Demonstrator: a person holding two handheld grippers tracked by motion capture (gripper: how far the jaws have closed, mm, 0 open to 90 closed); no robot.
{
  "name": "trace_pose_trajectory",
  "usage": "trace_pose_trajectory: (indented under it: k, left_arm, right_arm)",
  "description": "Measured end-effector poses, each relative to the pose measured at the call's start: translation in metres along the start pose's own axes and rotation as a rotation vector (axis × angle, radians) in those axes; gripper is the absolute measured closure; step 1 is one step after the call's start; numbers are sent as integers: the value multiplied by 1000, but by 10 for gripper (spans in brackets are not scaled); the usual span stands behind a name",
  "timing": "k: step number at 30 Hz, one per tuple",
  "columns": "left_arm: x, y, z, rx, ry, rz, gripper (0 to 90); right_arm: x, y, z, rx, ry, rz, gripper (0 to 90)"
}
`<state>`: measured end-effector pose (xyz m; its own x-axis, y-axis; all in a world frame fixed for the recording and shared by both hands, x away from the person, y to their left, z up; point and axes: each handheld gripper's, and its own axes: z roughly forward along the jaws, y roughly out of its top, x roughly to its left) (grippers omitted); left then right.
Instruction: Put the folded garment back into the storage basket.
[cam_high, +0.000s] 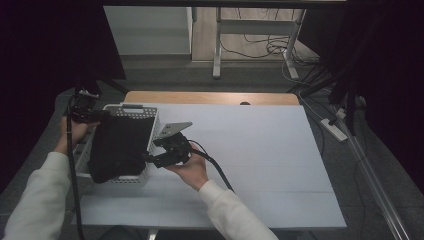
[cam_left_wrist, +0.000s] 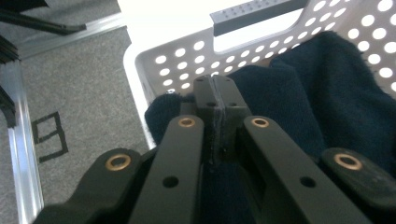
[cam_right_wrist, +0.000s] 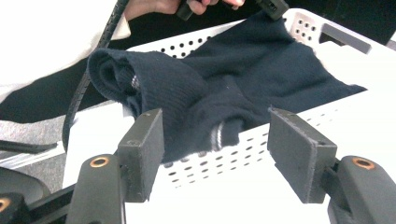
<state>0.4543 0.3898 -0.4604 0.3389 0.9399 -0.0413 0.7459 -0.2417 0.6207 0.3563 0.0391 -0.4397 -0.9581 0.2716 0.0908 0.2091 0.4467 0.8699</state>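
High view: dark navy sweater (cam_high: 120, 145) lies draped over and into a white perforated basket (cam_high: 131, 108) at the table's left edge; part of it hangs over the near rim.
Sweater vs left gripper (cam_high: 102, 116): far left corner of the garment sits at the jaw tips, by the basket's far wall.
Sweater vs right gripper (cam_high: 150, 159): near bunched end lies just ahead of the jaws, over the basket's near right wall.
Surroundings: white table sheet (cam_high: 250, 165) under the basket; grey carpet beyond the left rim; cables trail from both grippers.
In the way: the basket's rim and wall, between the right jaws and the fabric.
Left jaws: pressed together, pinching a fold of sweater (cam_left_wrist: 289, 98).
Right jaws: spread wide, touching nothing; sweater (cam_right_wrist: 210, 93) and basket (cam_right_wrist: 224, 154) between and beyond them.
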Motion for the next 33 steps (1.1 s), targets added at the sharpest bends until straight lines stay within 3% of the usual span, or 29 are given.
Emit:
trace_pose_trajectory:
  k: [5, 9, 14, 19, 33]
  left_arm:
    - [-1, 0, 3, 6, -3, -7, 888]
    - [-3, 0, -12, -38, 7, 6, 888]
    - [-10, -3, -34, -96, -19, 14, 888]
    - [-30, -11, -50, -125, -39, 54, 888]
    - [-92, -45, -86, -203, -144, 114, 888]
  right_arm:
    - [-3, -7, -15, 3, -28, -2, 359]
    - [-8, -13, -27, -2, -47, 7, 359]
    - [-14, -23, -45, -2, -74, 20, 358]
    - [-20, -38, -70, 2, -103, 32, 357]
    - [-37, -86, -131, 43, -182, 75, 351]
